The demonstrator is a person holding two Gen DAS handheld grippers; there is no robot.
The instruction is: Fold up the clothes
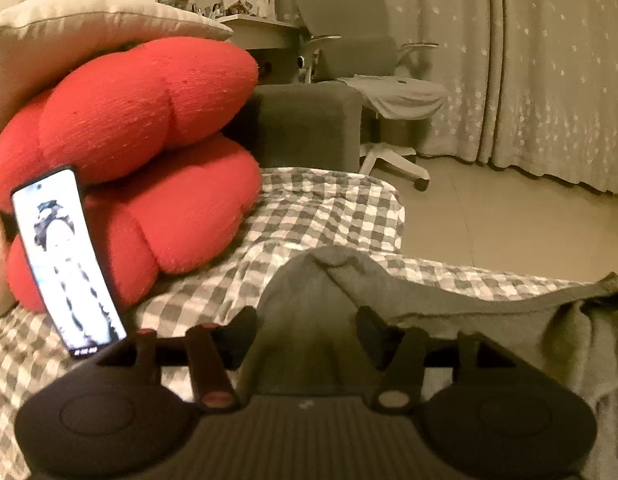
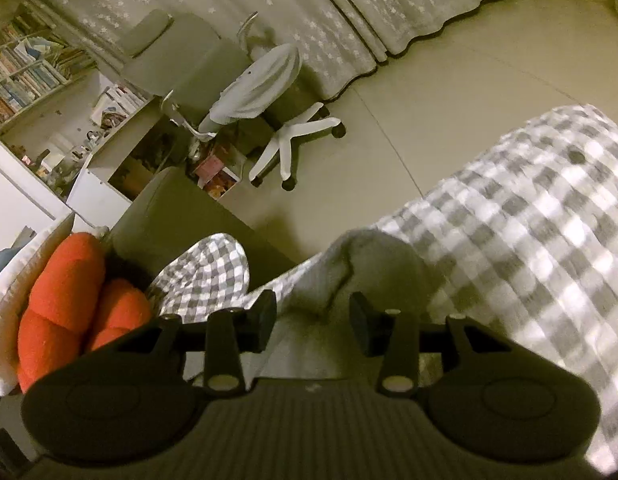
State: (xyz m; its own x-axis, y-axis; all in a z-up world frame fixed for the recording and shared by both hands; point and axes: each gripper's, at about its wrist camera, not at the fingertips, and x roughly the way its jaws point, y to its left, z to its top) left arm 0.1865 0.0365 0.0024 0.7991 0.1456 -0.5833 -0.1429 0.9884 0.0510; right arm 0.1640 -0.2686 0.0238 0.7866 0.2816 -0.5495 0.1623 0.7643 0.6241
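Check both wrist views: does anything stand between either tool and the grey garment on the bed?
Nothing visible does. The left tool and right tool stand open with the garment directly ahead, cloth showing between the jaws.

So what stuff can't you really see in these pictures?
- Grey garment: left wrist view; its near part is hidden behind the left gripper, so what sort of clothing it is stays unclear.
- Phone: left wrist view; the screen picture is too blurred to read.
- Checked cover: right wrist view; blurred, cut off by the right edge.
- Bookshelf: right wrist view; titles too small.
- Right gripper: open above pale cloth.
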